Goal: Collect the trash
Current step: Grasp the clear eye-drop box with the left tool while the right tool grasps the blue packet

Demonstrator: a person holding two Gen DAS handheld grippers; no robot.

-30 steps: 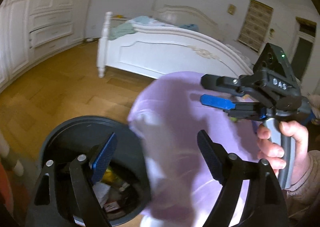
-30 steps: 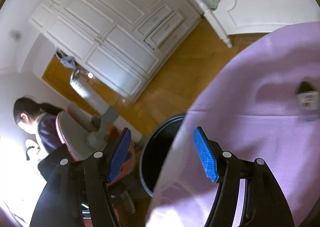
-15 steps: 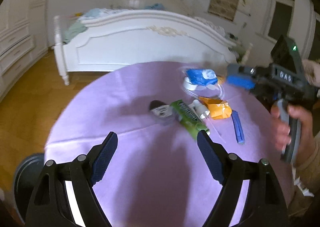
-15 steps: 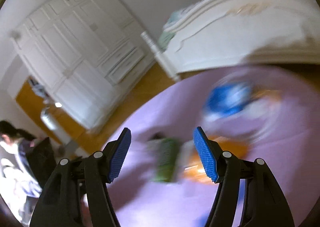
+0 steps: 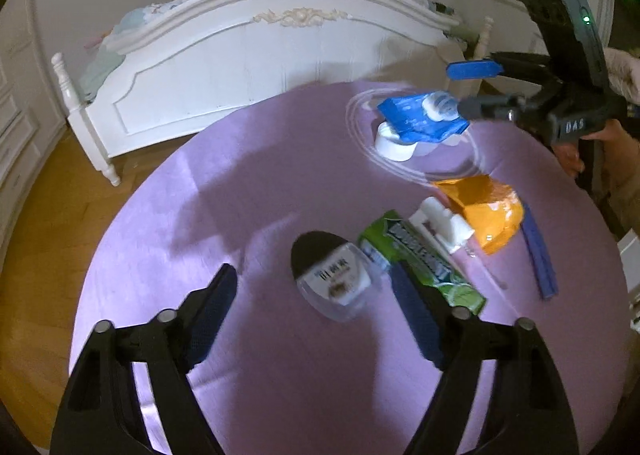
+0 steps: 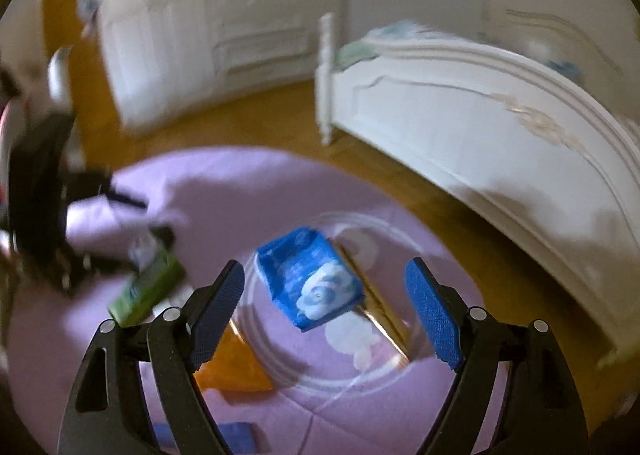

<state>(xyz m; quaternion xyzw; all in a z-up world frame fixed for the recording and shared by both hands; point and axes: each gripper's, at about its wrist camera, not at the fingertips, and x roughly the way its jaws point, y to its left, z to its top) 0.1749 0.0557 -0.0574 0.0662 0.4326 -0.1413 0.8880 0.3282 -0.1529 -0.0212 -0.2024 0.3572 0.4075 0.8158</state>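
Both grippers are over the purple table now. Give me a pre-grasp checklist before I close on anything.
1. Left gripper empty: ok, jaws apart after closing a little, pads touching nothing.
2. Left target lined up: ok, the clear plastic container with a black lid lies between the fingers' lines; the green gum packet sits close by its right finger.
3. Right gripper empty: ok, jaws just opened wider, nothing between the pads.
4. Right target lined up: ok, the blue wrapper is centred ahead.
5. Blue wrapper free of the clear round dish under it: cannot tell.
6. Trash bin position: cannot tell, out of view.
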